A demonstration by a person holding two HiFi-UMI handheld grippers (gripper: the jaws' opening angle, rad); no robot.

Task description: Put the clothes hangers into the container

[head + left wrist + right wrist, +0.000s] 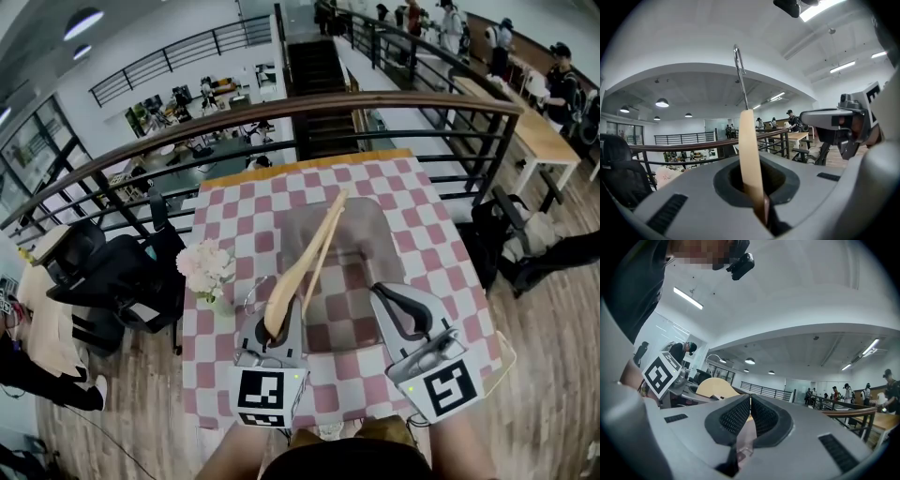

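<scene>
Pink-and-white checked cloth covers the tabletop [431, 220], which stands against a dark railing [281, 111].

From the head view the count is two tools, one wooden hanger, one clear container and one bunch of pale flowers. The left tool [278, 326] pinches the near end of the hanger [314, 253]. Its wood slants away from that tool and over the container [386, 234], which sits just ahead of both tools. Whether the far end touches the container cannot be told. The flowers [206, 267] stand just left of the left tool. The right tool [384, 298] is to the right of the hanger and apart from it.

In the left gripper view the hanger [749, 150] shows edge-on, rising from between the pads of the left tool [757, 187], which press on it. One metal hook [740, 75] stands above the wood. The right tool [806, 118] shows off to the right, clear of the hanger.

In the right gripper view the jaws of the right tool [750, 401] are pressed together with nothing between them. The hanger's rounded wood [712, 389] lies to their left, beyond them.
</scene>
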